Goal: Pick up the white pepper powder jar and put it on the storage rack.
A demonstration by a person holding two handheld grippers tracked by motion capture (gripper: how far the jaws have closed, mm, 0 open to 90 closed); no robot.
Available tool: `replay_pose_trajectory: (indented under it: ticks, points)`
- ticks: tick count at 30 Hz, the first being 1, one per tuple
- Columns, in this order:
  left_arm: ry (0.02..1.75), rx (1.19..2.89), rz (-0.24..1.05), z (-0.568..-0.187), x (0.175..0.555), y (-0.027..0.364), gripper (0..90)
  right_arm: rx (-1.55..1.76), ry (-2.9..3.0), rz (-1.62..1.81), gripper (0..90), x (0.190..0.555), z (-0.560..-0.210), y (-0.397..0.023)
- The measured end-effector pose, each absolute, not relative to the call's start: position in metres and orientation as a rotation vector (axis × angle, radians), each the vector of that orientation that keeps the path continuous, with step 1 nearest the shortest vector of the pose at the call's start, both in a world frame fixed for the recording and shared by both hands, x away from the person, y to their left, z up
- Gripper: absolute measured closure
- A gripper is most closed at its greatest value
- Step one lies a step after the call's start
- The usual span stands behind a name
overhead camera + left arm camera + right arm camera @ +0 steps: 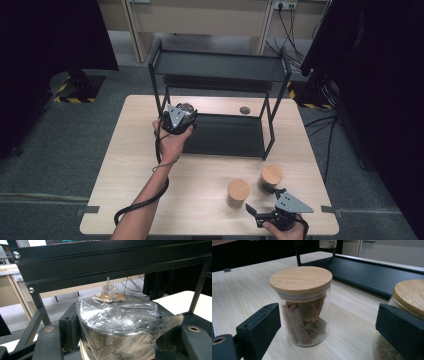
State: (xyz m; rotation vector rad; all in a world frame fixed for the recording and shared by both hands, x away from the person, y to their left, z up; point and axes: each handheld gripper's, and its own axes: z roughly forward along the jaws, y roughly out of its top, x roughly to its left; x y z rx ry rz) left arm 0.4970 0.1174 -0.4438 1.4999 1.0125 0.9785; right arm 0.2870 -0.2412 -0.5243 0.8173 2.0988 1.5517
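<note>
Your left gripper (pixel 117 340) pinches the wrapped jar (pixel 117 320) between its jaws; your right gripper (pixel 327 327) stands spread, the cinnamon jar (pixel 303 305) ahead between them.

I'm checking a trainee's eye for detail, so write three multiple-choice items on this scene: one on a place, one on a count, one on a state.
1. Where is the plastic-wrapped jar?
A. at the black shelf rack's lower tier
B. on the rack's top tier
C. on the floor

2. How many wooden-lidded jars stand on the table?
A. one
B. two
C. four

3. How does the right gripper stand?
A. shut on a lid
B. open, holding nothing
C. shut on a cable

Key: 1 A, the left gripper holds it just under the rack's top bar; 2 B, the cinnamon jar and its neighbour stand near the right gripper; 3 B, its jaws stand apart, with the cinnamon jar beyond them.
</note>
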Motion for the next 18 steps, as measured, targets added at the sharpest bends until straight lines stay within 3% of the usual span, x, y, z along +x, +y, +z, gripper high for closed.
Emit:
replay_pose_trajectory:
  ticks: [18]
  points:
    - [1.040,1.516,0.982,-0.451,0.516,0.116,34.9,0.820,2.097,1.555,6.1,0.287,-0.524,-0.242]
